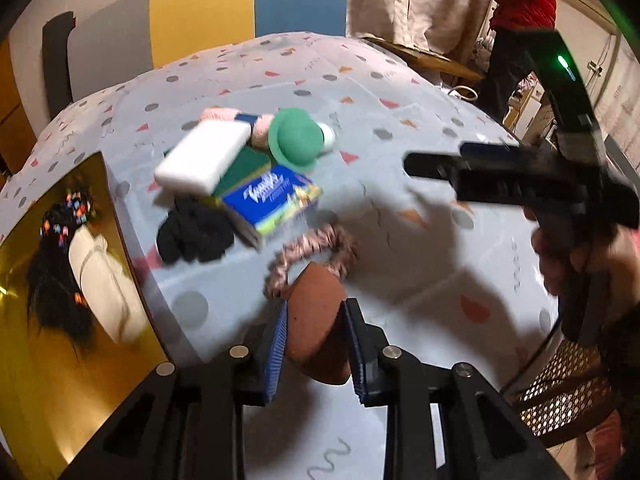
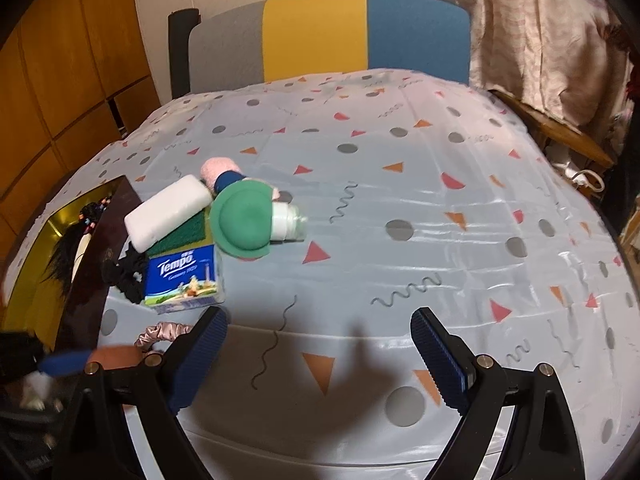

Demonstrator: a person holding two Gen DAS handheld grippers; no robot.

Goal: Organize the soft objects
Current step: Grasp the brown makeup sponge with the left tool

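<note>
Patterned cloth with grey dots, red and orange triangles and squiggles is spread over the surface point(image 2: 400, 184), and a chair back point(image 2: 328, 36) in grey, yellow and blue is seen at its far edge. Near the left side a heap of soft things is gathered: a white sponge point(image 2: 168, 212) is laid on a green scouring pad point(image 2: 180, 236), with a green felt hat point(image 2: 244, 220), a pink plush piece point(image 2: 220, 170), a blue Tempo tissue pack point(image 2: 184, 280) and a black scrunchie point(image 2: 124, 276) close together. A gold-lined box point(image 1: 52, 380) is placed at the left edge, and a black wig with coloured beads point(image 1: 56, 264) and a white roll point(image 1: 104, 280) are held inside it. The left tongs point(image 1: 316, 344) are pinched on a rust-brown soft object point(image 1: 316, 320), just beside a pink satin scrunchie point(image 1: 316, 256). The right tongs point(image 2: 320, 360) are spread wide above bare cloth, with nothing held.
</note>
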